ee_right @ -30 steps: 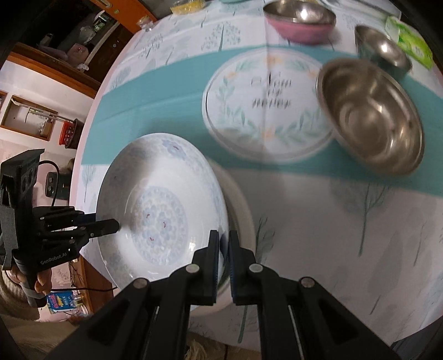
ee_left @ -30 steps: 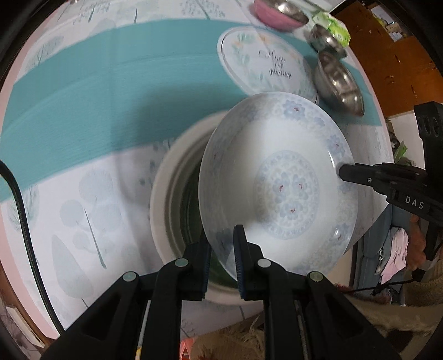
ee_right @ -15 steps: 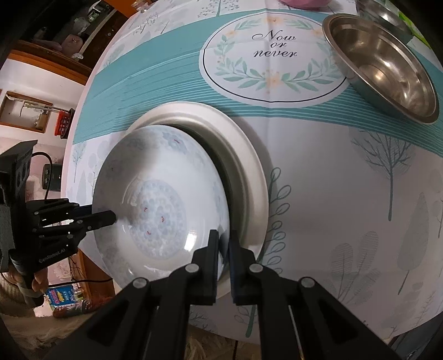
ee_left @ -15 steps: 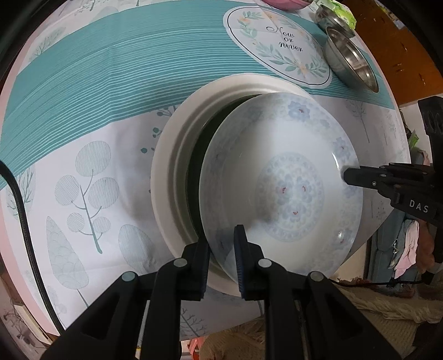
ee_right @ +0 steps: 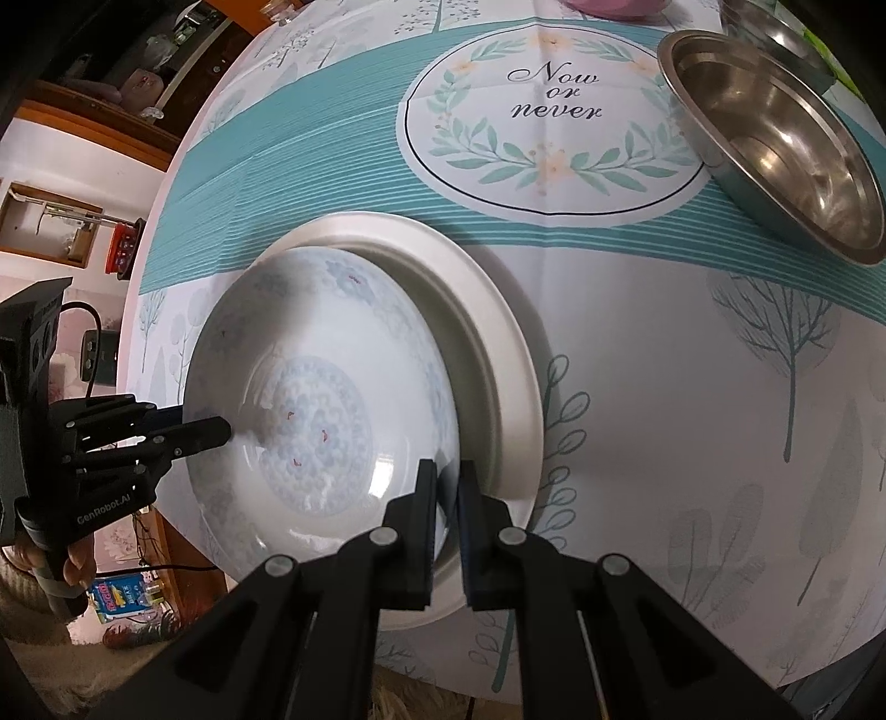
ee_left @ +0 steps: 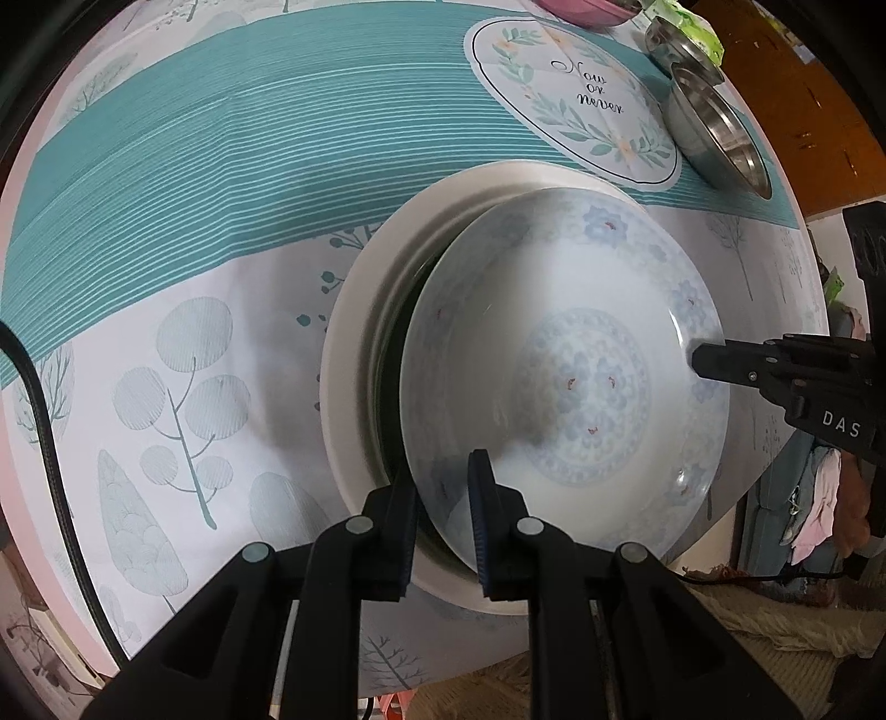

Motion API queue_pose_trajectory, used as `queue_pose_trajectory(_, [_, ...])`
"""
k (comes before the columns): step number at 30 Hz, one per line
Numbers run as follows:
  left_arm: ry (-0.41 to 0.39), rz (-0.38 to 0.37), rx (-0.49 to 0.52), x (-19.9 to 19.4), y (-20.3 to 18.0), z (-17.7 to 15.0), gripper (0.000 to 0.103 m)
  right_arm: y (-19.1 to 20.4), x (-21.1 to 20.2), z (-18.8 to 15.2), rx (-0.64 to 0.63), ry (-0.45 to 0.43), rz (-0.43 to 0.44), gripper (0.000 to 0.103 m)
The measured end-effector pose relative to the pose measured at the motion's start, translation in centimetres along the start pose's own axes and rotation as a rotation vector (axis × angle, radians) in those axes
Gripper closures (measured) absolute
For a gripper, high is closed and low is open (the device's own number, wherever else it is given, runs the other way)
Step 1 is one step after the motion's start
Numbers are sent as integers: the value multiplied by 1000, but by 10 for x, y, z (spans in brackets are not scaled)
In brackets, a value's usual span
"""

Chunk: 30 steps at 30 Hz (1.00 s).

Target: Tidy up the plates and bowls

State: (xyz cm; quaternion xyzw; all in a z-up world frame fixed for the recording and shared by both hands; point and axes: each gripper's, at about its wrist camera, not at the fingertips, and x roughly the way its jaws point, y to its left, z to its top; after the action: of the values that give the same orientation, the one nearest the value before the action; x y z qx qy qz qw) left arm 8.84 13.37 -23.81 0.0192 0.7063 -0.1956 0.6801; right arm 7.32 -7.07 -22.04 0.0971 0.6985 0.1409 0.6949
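Note:
A white deep plate with a pale blue flower pattern (ee_left: pixel 576 365) (ee_right: pixel 321 410) is held by both grippers just over a larger cream plate (ee_left: pixel 360 354) (ee_right: pixel 498 332) on the table. My left gripper (ee_left: pixel 443 498) is shut on the patterned plate's near rim. My right gripper (ee_right: pixel 446 498) is shut on the opposite rim; it also shows in the left wrist view (ee_left: pixel 714 360). The left gripper shows in the right wrist view (ee_right: pixel 210 432). The patterned plate hides most of the cream plate's middle.
A large steel bowl (ee_right: pixel 775 144) (ee_left: pixel 720 138) stands at the back right, a smaller steel bowl (ee_left: pixel 675 44) and a pink bowl (ee_left: pixel 587 8) behind it. The tablecloth has a teal band and a round "Now or never" print (ee_right: pixel 554 111). The table edge is close below.
Both grippers have lowered the patterned plate toward the cream plate; it now sits lower and more centred inside its rim. Both grips stay shut.

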Motion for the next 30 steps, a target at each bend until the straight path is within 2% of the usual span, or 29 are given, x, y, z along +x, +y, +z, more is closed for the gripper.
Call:
queue_pose_trajectory(6, [29, -16, 14, 0, -3, -3, 74, 1, -1, -1, -17, 9, -6, 96])
queue_pose_trajectory(12, [41, -35, 8, -2, 0, -2, 70, 5, -3, -2, -35, 11, -26, 96])
queue_pose_trajectory(15, [43, -34, 14, -5, -1, -2, 67, 8, -9, 0, -44, -16, -40, 96])
queue_pose_trajectory(17, [33, -20, 34, -10, -3, -3, 60, 10, -16, 1, -46, -33, -48, 95])
queue_pose_trajectory(19, [2, 28, 70, -17, -11, -4, 32, 11, -19, 3, -45, -47, -55, 95])
queue_pose_trajectory(20, [-30, 70, 103, -23, -18, -5, 28, 11, -20, 3, -47, -51, -57, 95])
queue_pose_trajectory(24, [-65, 119, 181, -37, -35, -6, 27, 13, -19, 2, -46, -50, -68, 95])
queue_pose_trajectory(30, [-101, 125, 188, -52, -44, -12, 27, 17, -21, -5, -40, -53, -85, 95])
